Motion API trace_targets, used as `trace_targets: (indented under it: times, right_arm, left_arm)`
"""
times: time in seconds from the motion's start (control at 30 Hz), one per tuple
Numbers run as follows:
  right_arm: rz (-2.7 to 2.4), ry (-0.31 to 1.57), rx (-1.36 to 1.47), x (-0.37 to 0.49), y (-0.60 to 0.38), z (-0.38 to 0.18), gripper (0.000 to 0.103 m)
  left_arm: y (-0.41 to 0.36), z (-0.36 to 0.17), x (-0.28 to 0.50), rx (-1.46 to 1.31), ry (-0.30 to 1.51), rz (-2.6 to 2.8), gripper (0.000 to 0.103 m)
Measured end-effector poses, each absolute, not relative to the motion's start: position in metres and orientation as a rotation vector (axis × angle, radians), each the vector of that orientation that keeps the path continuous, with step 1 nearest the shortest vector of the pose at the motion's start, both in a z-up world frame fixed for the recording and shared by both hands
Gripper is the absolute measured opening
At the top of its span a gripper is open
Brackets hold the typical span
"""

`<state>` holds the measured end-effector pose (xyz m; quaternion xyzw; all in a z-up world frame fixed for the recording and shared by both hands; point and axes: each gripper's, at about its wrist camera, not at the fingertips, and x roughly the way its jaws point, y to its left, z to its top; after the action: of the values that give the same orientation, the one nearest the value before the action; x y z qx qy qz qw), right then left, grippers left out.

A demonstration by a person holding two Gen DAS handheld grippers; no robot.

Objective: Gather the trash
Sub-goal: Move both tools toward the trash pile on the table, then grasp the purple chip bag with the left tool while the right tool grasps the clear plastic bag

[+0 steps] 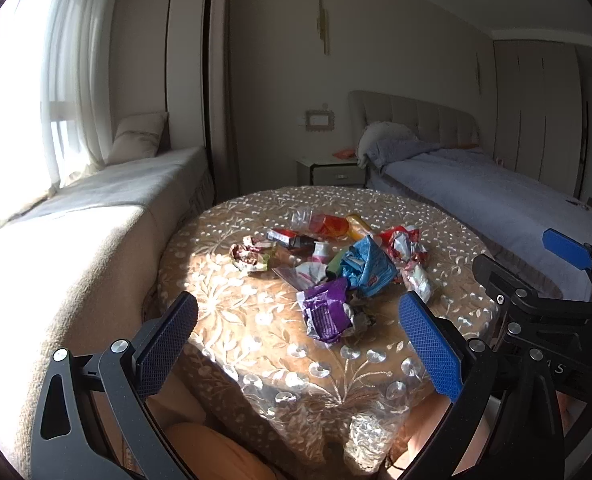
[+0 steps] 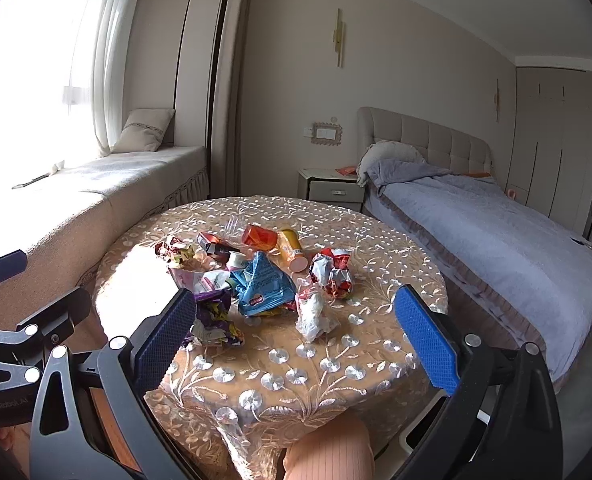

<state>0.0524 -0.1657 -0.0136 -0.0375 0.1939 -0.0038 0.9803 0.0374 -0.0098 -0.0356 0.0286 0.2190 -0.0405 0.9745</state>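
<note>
Both tongs wide, empty, short of the counter.
I see left tongs and right tongs above its near edge; trash heaped mid-counter, purple wrapper nearest, bed at right.

A home bedroom. A bed with a padded headboard and grey blanket stands against the wall, a nightstand beside it. A cushioned window seat with a pillow runs under sheer curtains. Wardrobe doors line the far wall. A round table carries an embroidered cloth.
</note>
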Motion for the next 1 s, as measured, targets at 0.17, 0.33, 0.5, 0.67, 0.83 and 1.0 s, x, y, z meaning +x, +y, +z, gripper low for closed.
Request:
trace_targets:
  times: [0.17,0.33,0.5,0.67,0.83,1.0]
  right_arm:
    - [-0.002,0.42,-0.071,0.072,-0.172,-0.024,0.099]
    - [0.001,0.463,-0.059,0.094,-0.179,-0.038,0.099]
    - [-0.003,0.51,-0.044,0.117,-0.19,-0.05,0.099]
    - [-0.005,0.553,-0.035,0.14,-0.199,-0.064,0.099]
    - [-0.006,0.606,-0.029,0.167,-0.207,-0.082,0.099]
    - [0.005,0.677,-0.009,0.195,-0.213,-0.103,0.099]
  left_arm:
    - [-0.016,-0.046,0.056,0.083,0.48,-0.084,0.098]
    - [-0.024,-0.054,0.079,0.093,0.512,-0.087,0.098]
    - [-0.034,-0.065,0.101,0.106,0.553,-0.095,0.098]
    - [-0.045,-0.081,0.126,0.114,0.603,-0.099,0.098]
    - [-0.05,-0.1,0.152,0.116,0.665,-0.087,0.098]
    - [-0.054,-0.119,0.177,0.122,0.717,-0.082,0.098]
